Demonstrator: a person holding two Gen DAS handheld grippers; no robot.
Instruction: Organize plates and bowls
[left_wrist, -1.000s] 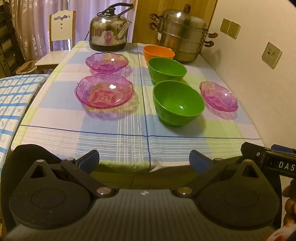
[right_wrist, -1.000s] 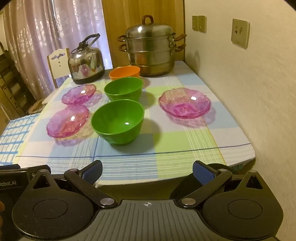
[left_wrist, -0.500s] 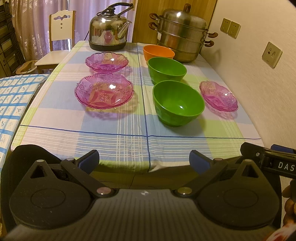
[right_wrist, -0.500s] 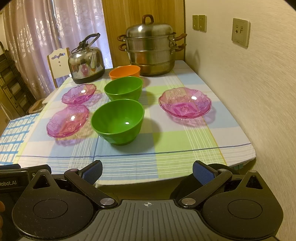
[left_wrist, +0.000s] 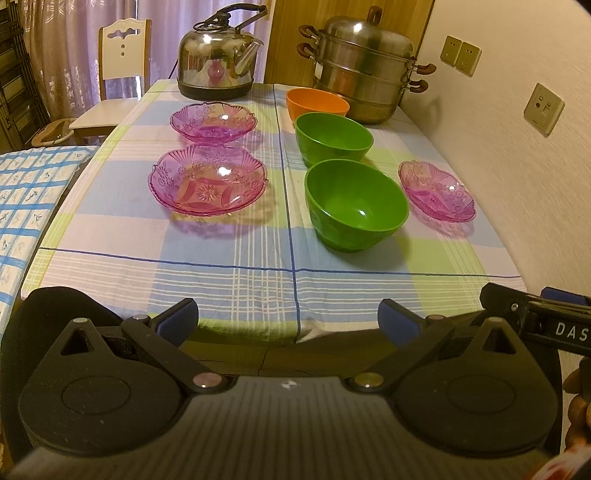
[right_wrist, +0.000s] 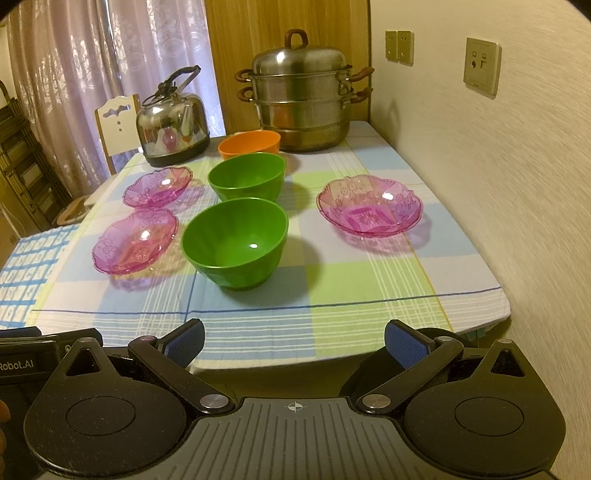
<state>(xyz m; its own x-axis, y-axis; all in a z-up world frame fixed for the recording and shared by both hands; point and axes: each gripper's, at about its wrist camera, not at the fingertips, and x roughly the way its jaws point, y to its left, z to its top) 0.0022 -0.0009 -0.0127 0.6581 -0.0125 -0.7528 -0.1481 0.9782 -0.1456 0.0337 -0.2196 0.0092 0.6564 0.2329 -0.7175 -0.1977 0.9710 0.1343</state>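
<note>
On the checked tablecloth stand three pink glass plates: a near left one, a far left one and a right one. Down the middle stand a near green bowl, a second green bowl and an orange bowl. My left gripper and right gripper are both open and empty, held off the table's near edge.
A steel kettle and a stacked steel steamer pot stand at the table's far end. A wall with sockets runs along the right. A white chair stands far left, and a blue-checked surface lies on the left.
Almost nothing has changed; both views have shifted very slightly, and both grippers stay open and empty.
</note>
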